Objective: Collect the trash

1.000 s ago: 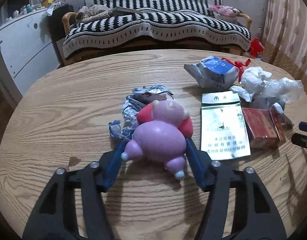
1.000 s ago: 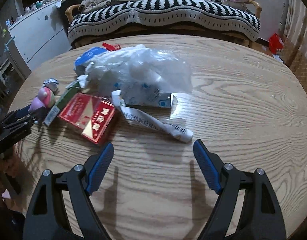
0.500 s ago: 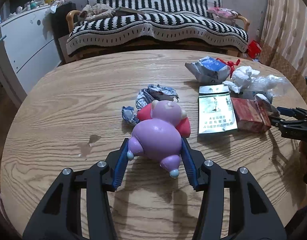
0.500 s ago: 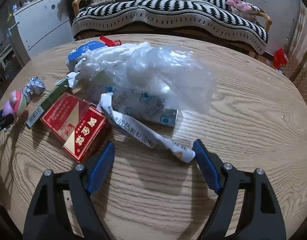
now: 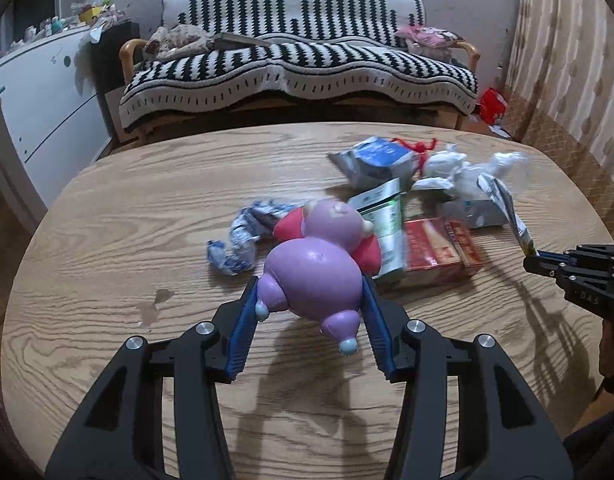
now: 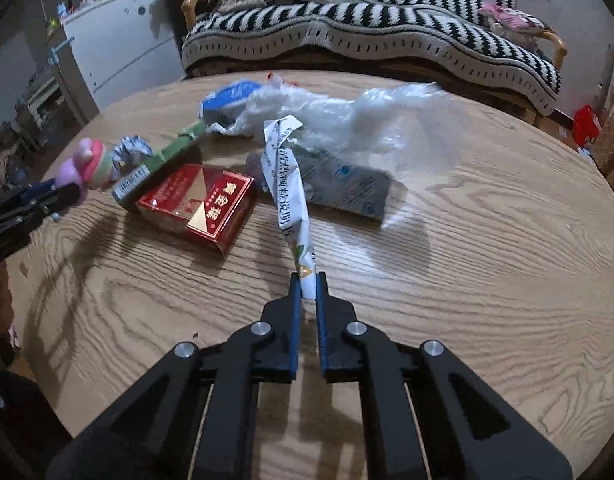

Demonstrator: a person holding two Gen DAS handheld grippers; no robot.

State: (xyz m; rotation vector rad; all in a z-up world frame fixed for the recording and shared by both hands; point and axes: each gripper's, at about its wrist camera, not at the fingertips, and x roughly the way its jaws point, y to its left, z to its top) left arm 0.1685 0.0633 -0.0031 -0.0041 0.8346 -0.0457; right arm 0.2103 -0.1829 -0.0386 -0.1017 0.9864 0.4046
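My left gripper [image 5: 309, 280] is shut on a purple and pink toy figure [image 5: 311, 264], held a little above the round wooden table [image 5: 107, 240]. In the right wrist view the toy [image 6: 87, 164] hangs at the far left. My right gripper [image 6: 307, 278] is shut on one end of a long white printed wrapper strip [image 6: 287, 184], which rises from the pile toward the jaws. The left wrist view shows that gripper [image 5: 531, 258] at the right edge with the strip [image 5: 507, 208] in it.
A red cigarette pack [image 6: 199, 204], a green-and-white carton [image 6: 159, 160], a clear plastic bag [image 6: 367, 120] and a blue-and-silver pouch [image 5: 371, 160] lie clustered on the table. A crumpled foil wrapper [image 5: 243, 236] lies left of the toy. A striped sofa [image 5: 299, 64] stands behind.
The left gripper's jaws narrowed onto the toy and raised it off the table. The right gripper went from wide open to shut on the strip's end, which now lifts off the table.
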